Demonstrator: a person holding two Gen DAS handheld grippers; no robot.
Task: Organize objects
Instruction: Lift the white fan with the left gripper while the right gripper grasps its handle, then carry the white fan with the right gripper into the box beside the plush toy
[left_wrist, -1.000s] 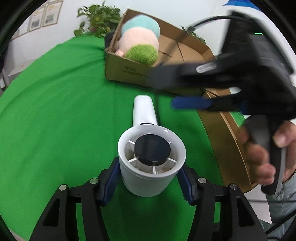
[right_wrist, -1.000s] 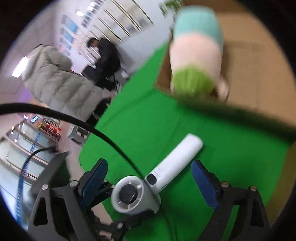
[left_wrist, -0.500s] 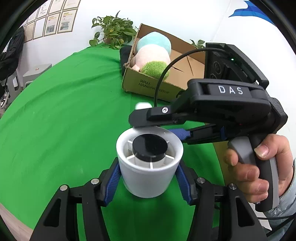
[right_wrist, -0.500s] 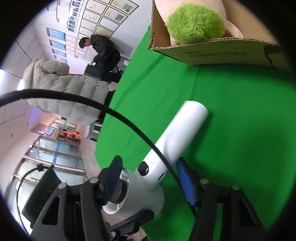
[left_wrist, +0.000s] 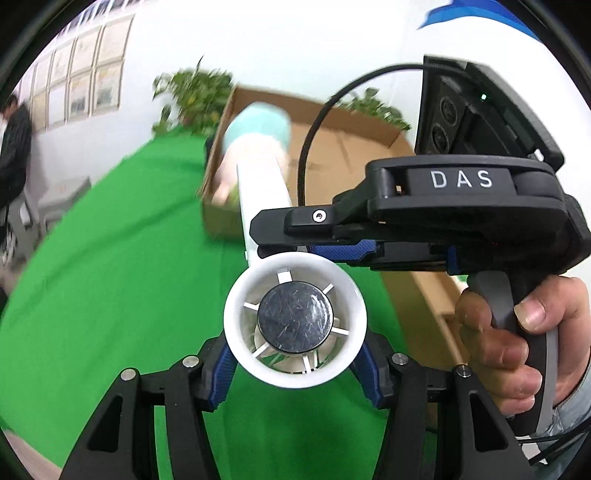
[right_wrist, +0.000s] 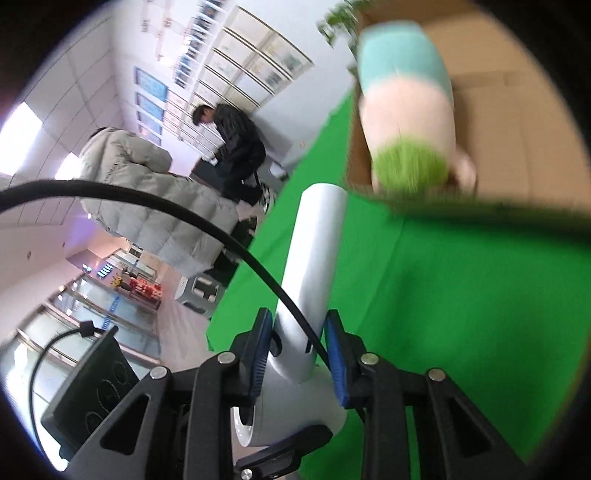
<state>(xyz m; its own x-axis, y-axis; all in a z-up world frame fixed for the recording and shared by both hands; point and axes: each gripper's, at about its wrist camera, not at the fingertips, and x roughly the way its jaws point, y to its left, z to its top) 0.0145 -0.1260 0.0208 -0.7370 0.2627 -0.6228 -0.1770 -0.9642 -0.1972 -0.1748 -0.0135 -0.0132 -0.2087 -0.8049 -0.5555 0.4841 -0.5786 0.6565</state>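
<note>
Above the green tabletop (left_wrist: 92, 295), a white handheld fan (left_wrist: 295, 325) was held clear of the cloth by both tools at once: the left gripper (left_wrist: 295, 363) had its jaws pinched on the round fan head, and the right gripper (right_wrist: 297, 350) had its jaws closed on the handle just above the head. The handle pointed toward the cardboard box (left_wrist: 351, 147), where a plush toy (right_wrist: 406, 110) in teal, pink and green already lay. Trouble could come from the shared hold: if the two grippers were moved out of step, the fan could be twisted between them or levered out of one pair of pads, and the smooth round head could slip from the left jaws. A black cable (right_wrist: 207, 225) crossed the handle in the right wrist view and might be snagged. The box rim could also be struck by the handle tip if the fan were carried in too low. Compared with a second earlier, the fan had been lifted off the cloth, and the right jaws, then spread wide around the handle, had been closed on it.
</note>
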